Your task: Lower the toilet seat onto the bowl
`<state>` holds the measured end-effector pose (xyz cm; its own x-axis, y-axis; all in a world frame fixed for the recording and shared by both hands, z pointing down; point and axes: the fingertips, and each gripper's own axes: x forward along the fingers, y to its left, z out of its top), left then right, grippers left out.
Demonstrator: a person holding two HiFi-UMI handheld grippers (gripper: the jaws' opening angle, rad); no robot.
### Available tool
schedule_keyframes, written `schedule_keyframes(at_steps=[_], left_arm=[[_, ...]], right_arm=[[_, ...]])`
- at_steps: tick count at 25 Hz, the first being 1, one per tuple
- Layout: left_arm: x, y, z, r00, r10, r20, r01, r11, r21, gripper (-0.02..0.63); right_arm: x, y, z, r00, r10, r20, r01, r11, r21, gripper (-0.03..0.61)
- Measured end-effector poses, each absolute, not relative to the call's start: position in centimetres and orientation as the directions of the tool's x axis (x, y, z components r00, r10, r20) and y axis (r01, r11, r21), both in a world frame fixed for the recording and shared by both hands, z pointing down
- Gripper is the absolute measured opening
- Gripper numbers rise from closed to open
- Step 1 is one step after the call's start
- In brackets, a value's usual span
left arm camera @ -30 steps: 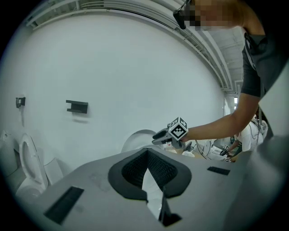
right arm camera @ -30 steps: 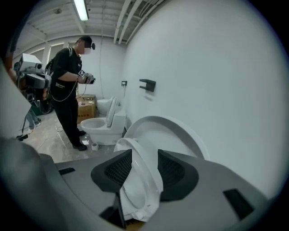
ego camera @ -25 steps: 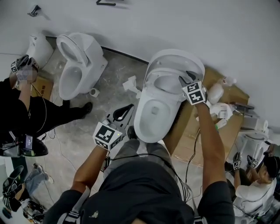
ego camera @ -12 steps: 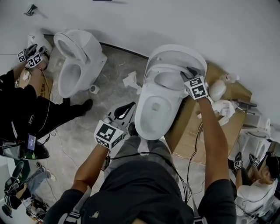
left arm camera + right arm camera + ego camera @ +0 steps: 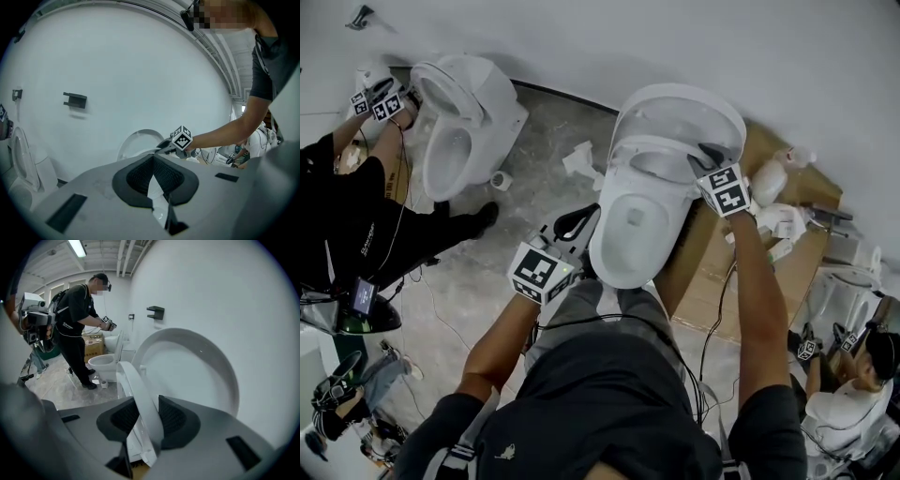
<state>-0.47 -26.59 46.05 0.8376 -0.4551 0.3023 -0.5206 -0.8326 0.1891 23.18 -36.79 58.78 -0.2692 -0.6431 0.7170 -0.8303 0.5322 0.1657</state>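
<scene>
- Our right gripper (image 5: 706, 157) has just been closing and we're pinching the toilet seat (image 5: 138, 394), which is tilted up above the bowl (image 5: 630, 246).
- Our left gripper (image 5: 574, 228), jaws pressed together and empty, hangs beside the bowl's front.

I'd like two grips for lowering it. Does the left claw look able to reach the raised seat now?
Probably yes: the left claw hangs beside the bowl's front, and nothing stands between it and the raised seat.
</scene>
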Motion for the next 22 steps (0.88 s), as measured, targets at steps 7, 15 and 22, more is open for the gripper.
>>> schedule_keyframes(at_steps=[7,15,22], left_arm=[[-0.4,-26.9,46.6,0.841,-0.447,0.304,-0.519,-0.826,0.221,0.003],[-0.4,-27.3,47.1,0.842,-0.443,0.307,-0.517,-0.824,0.232,0.003],[-0.5,-27.3,47.3,0.844,-0.441,0.306,-0.515,-0.826,0.231,0.003]], right_arm=[[22.0,-34.7,58.2,-0.255,-0.659,0.708,-0.823,0.532,0.198,0.127],[21.6,-34.1,58.3,-0.252,-0.656,0.712,-0.824,0.532,0.198,0.127],[20.6,-31.7,58.5,-0.256,-0.650,0.716,-0.808,0.550,0.211,0.127]])
